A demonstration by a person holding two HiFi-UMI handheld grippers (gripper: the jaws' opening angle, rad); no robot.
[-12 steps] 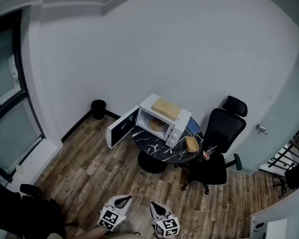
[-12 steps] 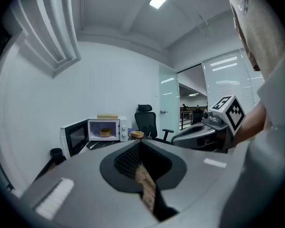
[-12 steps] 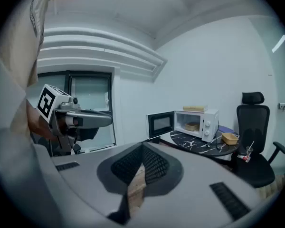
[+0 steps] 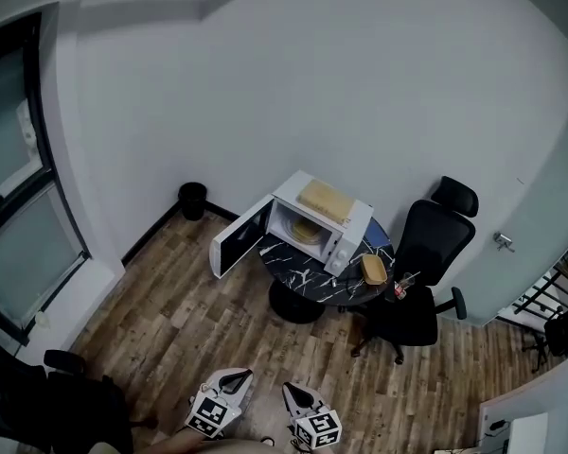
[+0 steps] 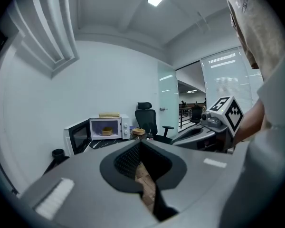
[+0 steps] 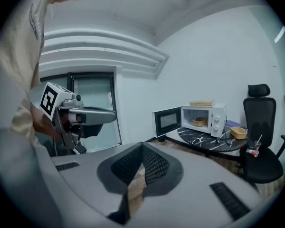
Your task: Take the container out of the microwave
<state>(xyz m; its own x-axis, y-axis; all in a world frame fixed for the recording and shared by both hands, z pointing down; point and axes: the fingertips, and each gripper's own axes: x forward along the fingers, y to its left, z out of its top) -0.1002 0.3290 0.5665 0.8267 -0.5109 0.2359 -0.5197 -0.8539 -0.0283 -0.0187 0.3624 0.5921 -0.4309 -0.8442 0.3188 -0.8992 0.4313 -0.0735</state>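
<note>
The container point(image 4: 306, 231) sits inside the microwave point(image 4: 345, 242), low in its lit cavity and well apart from me. From my left tongs' view it shows as a small tan bowl point(image 5: 107, 131) on the oven floor, and from the right as the same tan shape point(image 6: 198, 122) behind the open front. The door point(image 4: 239, 237) hangs wide open to the left. A flat tan board point(image 4: 324, 202) lies on top of the microwave.

The microwave stands on a round black table point(image 4: 298, 270) with white veins. Just beside it on the table, on the side away from the door, rests a second tan tub point(image 4: 372, 270). A black chair point(image 4: 426, 253) stands against the table's far side. A black bin point(image 4: 192, 200) is on the wood floor point(image 4: 170, 320) by the wall, left of the door.

I hold both tongs low and close to me, side by side, pointing toward the table. My left tongs point(image 4: 235, 377) have their jaws closed tip to tip with nothing between them. Behind the meeting tips point(image 5: 140, 145), only a sliver of floor shows through the gap. My right tongs point(image 4: 294, 391) are the same: jaws together at the tips point(image 6: 142, 146), gripping nothing.
</note>
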